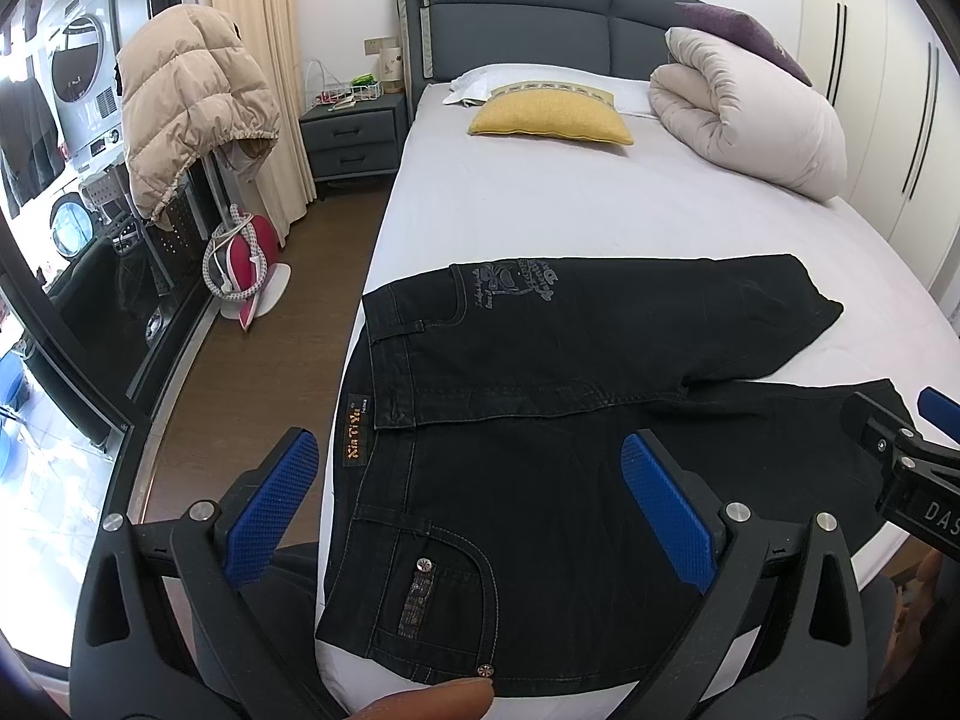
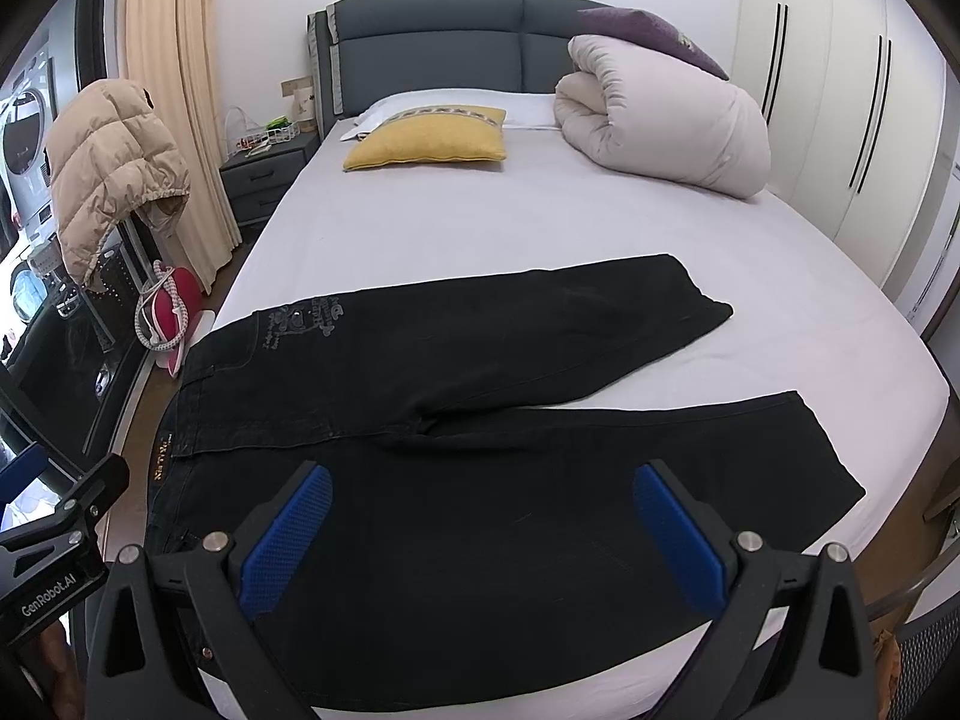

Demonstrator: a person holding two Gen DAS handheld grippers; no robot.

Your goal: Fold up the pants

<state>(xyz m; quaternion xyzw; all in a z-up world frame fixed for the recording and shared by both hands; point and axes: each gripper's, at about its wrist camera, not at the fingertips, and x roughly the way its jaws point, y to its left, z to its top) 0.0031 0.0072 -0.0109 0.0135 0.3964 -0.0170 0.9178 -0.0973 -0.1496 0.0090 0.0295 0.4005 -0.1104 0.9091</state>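
Black jeans [image 1: 570, 420] lie flat on the white bed [image 1: 540, 204], waistband at the left edge, both legs spread apart toward the right. They also show in the right wrist view [image 2: 480, 420]. My left gripper [image 1: 474, 498] is open and empty, hovering over the waist and front pocket. My right gripper [image 2: 480, 540] is open and empty, hovering over the near leg. The right gripper's body shows at the right of the left wrist view [image 1: 912, 456]. The left gripper's body shows at the left of the right wrist view [image 2: 60, 540].
A yellow pillow [image 2: 426, 138] and a rolled white duvet [image 2: 660, 120] lie at the head of the bed. A nightstand [image 1: 351, 132], a beige puffer jacket [image 1: 192, 102] on a rack and a red iron [image 1: 240, 258] stand left. White wardrobes [image 2: 840, 90] line the right.
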